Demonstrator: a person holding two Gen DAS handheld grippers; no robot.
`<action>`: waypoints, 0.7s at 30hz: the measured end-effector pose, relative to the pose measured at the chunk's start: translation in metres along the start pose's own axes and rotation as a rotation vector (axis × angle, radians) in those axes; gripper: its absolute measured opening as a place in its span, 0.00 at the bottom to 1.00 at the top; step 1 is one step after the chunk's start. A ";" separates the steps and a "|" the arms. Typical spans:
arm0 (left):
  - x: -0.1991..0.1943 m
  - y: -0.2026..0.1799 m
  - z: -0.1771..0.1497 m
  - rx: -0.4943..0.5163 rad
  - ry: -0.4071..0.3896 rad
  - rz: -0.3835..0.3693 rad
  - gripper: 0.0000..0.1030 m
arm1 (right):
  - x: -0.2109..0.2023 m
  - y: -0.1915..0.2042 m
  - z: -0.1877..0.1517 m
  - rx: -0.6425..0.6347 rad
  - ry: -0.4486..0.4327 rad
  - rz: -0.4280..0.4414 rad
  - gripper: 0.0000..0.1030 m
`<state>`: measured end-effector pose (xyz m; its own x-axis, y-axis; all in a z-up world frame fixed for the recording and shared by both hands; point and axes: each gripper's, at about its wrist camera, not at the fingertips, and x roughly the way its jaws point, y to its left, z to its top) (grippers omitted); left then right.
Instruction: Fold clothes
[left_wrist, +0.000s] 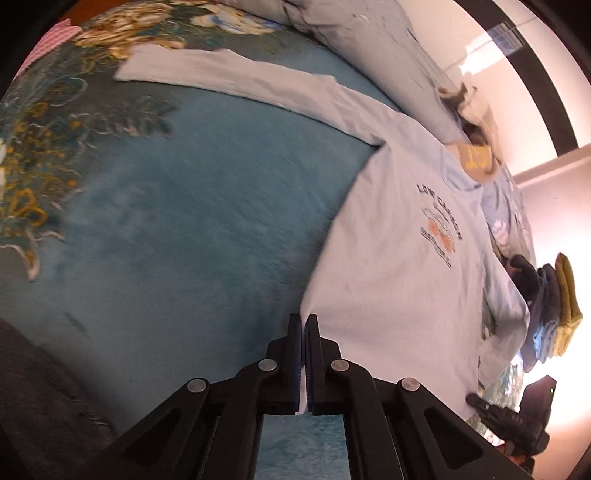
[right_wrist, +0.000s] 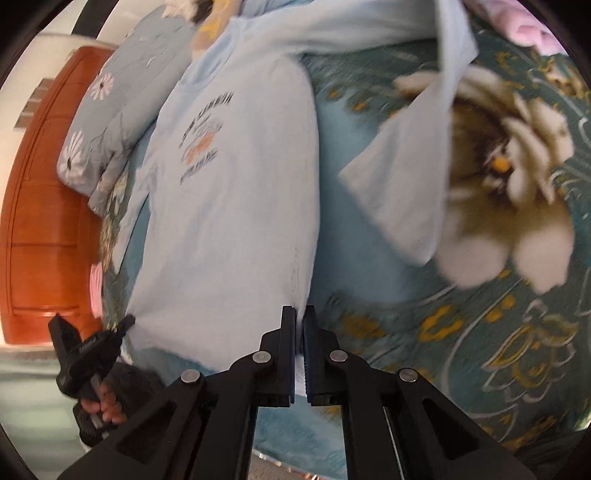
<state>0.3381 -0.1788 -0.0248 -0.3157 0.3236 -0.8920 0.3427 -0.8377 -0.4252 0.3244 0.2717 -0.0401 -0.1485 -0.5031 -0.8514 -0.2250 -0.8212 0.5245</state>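
Note:
A pale blue long-sleeved shirt with a dark and orange chest print lies spread on a teal flowered blanket. My left gripper is shut on one bottom corner of the shirt's hem, with pale cloth pinched between the pads. My right gripper is shut on the other bottom corner of the same shirt. One sleeve stretches flat across the blanket. The other sleeve is bent back on itself. Each gripper shows at the edge of the other's view, my right gripper and my left gripper held in a hand.
A blue daisy-print pillow and a soft toy lie beyond the shirt's collar. Folded dark and mustard clothes are stacked near the bed's edge. An orange wooden cabinet stands beside the bed. A pink cloth lies at the blanket's far corner.

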 end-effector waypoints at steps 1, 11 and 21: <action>-0.003 0.006 -0.001 -0.008 0.006 0.014 0.02 | 0.004 0.005 -0.005 -0.019 0.018 -0.023 0.02; 0.017 -0.006 -0.014 0.080 0.057 0.134 0.02 | 0.012 0.004 -0.016 -0.024 0.077 -0.105 0.02; -0.007 -0.039 -0.003 0.143 -0.094 0.058 0.52 | -0.066 -0.005 0.000 0.029 -0.231 -0.095 0.36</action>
<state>0.3299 -0.1466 -0.0028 -0.3830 0.2356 -0.8932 0.2355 -0.9101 -0.3410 0.3349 0.3088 0.0134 -0.3410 -0.3465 -0.8739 -0.2759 -0.8518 0.4454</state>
